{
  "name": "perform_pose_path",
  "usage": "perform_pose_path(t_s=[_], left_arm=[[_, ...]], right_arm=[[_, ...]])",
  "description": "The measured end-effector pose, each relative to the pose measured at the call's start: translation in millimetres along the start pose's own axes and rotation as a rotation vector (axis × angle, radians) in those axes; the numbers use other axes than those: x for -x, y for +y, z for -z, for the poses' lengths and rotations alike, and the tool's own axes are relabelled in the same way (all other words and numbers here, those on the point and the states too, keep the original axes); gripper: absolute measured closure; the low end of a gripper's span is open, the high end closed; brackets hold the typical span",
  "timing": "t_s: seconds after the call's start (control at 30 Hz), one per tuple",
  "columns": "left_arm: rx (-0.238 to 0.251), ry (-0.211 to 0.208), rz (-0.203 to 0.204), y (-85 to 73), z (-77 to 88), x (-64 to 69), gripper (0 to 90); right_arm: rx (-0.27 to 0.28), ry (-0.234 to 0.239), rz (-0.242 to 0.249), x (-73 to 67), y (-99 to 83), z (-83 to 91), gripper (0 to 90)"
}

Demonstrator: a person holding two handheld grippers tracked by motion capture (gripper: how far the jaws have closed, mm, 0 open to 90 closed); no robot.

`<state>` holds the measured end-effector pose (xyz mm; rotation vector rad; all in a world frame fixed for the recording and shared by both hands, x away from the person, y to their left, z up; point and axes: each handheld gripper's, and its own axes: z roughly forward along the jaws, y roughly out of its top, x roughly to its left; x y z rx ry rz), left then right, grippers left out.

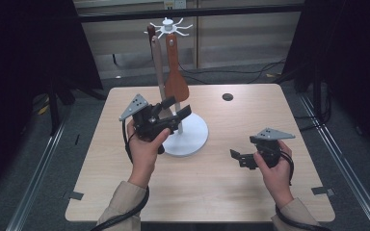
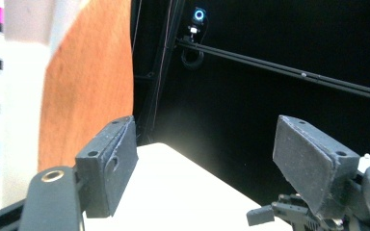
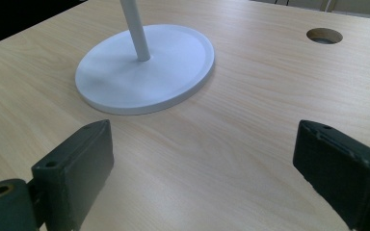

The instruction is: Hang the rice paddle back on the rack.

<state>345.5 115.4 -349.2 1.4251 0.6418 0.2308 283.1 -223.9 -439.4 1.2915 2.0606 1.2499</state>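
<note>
A white utensil stand (image 1: 192, 139) with a round base and a ring of hooks (image 1: 169, 25) on top stands mid-table. A brown wooden spatula (image 1: 176, 72) and a pale grey utensil (image 1: 159, 62) hang from the hooks. My left gripper (image 1: 179, 107) is open beside the stand's pole, just below the spatula's blade. In the left gripper view the spatula (image 2: 91, 72) rises beyond the left jaw, and nothing lies between the jaws (image 2: 207, 163). My right gripper (image 1: 237, 158) hovers open over the table to the right, pointing at the stand's base (image 3: 144, 67); its jaws (image 3: 202, 168) hold nothing.
The light wooden table (image 1: 212, 192) has a round cable hole (image 1: 227, 96) at the back right, also visible as the hole (image 3: 324, 35) in the right gripper view. Dark curtains flank the table. Cables run on the floor behind it.
</note>
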Motion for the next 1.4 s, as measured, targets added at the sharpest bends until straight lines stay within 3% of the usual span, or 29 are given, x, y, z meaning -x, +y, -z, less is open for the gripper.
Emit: perform_pose_path(t_s=[0.1, 0.17, 0.27, 0.87, 1.27, 1.4], left_arm=[[-0.009, -0.011, -0.008, -3.9, 0.1, 1.6, 22.3], [-0.002, -0.017, 0.012, -7.2, -1.2, 3.8, 21.5], [-0.022, -0.020, -0.005, -11.7, -0.3, 3.2, 20.6], [-0.060, -0.048, 0.030, -40.8, 1.8, 5.2, 17.1], [-0.144, -0.072, 0.013, -63.6, -1.4, 10.2, 15.2], [-0.158, -0.059, 0.007, -66.8, -1.2, 9.4, 14.4]], right_arm=[[0.000, 0.000, -0.001, 0.2, -0.1, 0.0, 6.8], [0.000, 0.000, 0.000, 0.4, -0.1, 0.0, 6.9], [-0.001, -0.002, 0.001, 0.7, -0.4, 0.2, 6.8], [-0.005, 0.000, -0.001, 0.5, -0.9, 0.0, 6.9], [-0.009, -0.002, 0.007, 0.9, -1.9, 0.1, 6.8], [-0.013, -0.005, 0.010, 1.4, -2.9, 0.3, 6.9]])
